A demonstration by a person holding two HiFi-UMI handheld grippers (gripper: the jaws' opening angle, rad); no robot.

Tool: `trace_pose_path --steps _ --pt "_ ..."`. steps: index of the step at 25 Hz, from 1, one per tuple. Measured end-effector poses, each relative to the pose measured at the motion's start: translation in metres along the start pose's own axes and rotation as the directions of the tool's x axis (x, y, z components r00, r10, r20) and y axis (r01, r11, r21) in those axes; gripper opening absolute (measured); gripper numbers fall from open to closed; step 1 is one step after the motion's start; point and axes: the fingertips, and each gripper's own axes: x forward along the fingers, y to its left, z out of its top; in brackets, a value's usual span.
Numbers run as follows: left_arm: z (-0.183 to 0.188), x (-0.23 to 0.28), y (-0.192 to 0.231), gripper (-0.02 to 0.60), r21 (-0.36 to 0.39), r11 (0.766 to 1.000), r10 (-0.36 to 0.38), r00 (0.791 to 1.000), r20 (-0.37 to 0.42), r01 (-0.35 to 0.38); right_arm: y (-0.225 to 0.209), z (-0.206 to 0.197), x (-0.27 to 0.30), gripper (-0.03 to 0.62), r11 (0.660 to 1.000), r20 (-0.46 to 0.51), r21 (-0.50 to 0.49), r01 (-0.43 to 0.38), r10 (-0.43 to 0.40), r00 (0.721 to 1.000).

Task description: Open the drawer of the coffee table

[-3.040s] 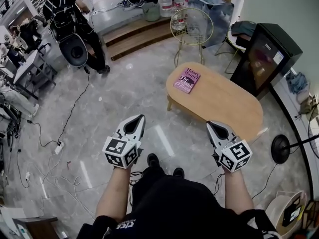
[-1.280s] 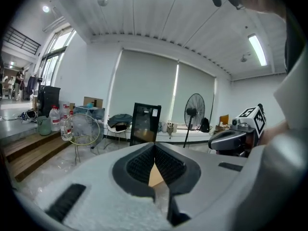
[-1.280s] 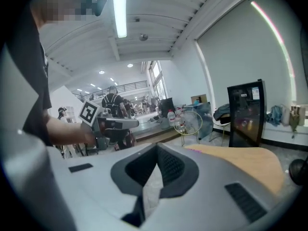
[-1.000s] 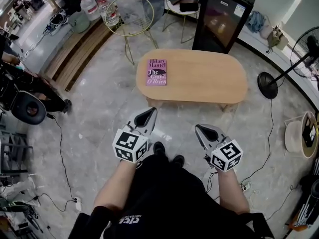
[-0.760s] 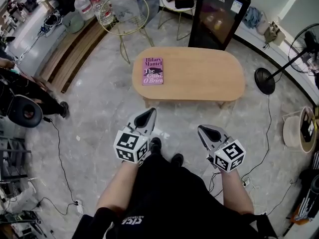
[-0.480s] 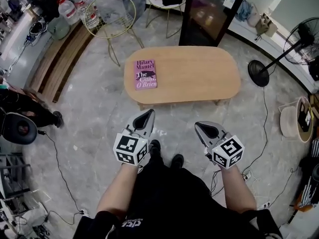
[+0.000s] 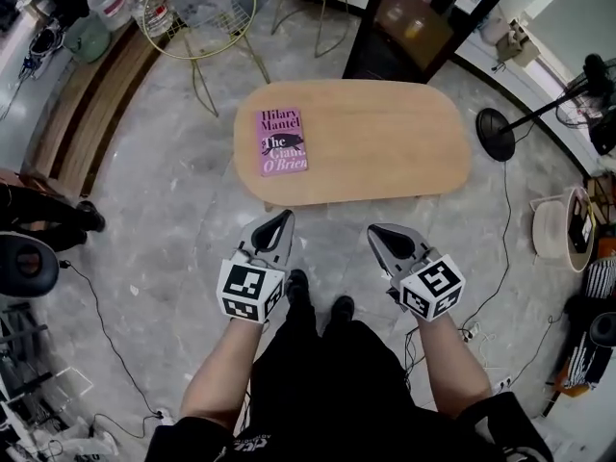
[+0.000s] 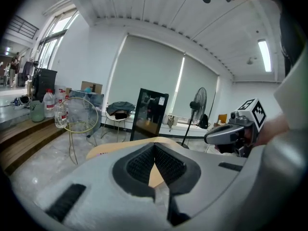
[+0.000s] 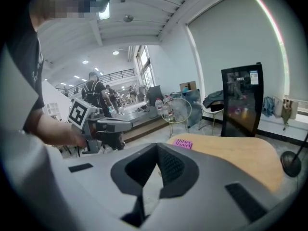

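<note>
The oval wooden coffee table point(image 7: 385, 138) stands on the marble floor straight ahead of me, with a pink book point(image 7: 282, 141) lying on its left end. No drawer front shows in any view. My left gripper point(image 7: 280, 218) hangs just short of the table's near edge, shut and empty. My right gripper point(image 7: 373, 229) is beside it, also shut with nothing between its pads. In the left gripper view the jaws point(image 8: 155, 146) meet in front of the tabletop point(image 8: 108, 149). In the right gripper view the jaws point(image 9: 157, 148) point past the book point(image 9: 183, 143).
A gold wire chair point(image 7: 197, 8) and a black cabinet point(image 7: 423, 17) stand behind the table. A fan base point(image 7: 496, 135) with its cable sits at the right. A wooden step point(image 7: 77, 104) runs at the left. My shoes point(image 7: 318, 296) are below the grippers.
The view has swung round to face the table, which now lies closer. Both grippers have moved toward its near edge and sunk a little, still shut.
</note>
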Motion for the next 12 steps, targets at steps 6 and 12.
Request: trace_pose_path --steps 6,12 --pt "-0.020 0.021 0.034 0.000 -0.042 0.999 0.016 0.999 -0.047 -0.018 -0.021 -0.012 0.033 0.006 0.997 -0.006 0.059 0.053 -0.052 0.999" --pt "-0.033 0.032 0.028 0.000 -0.066 0.997 0.027 0.997 -0.070 -0.031 -0.030 -0.025 0.032 0.006 0.998 0.038 0.065 0.027 -0.030 0.999"
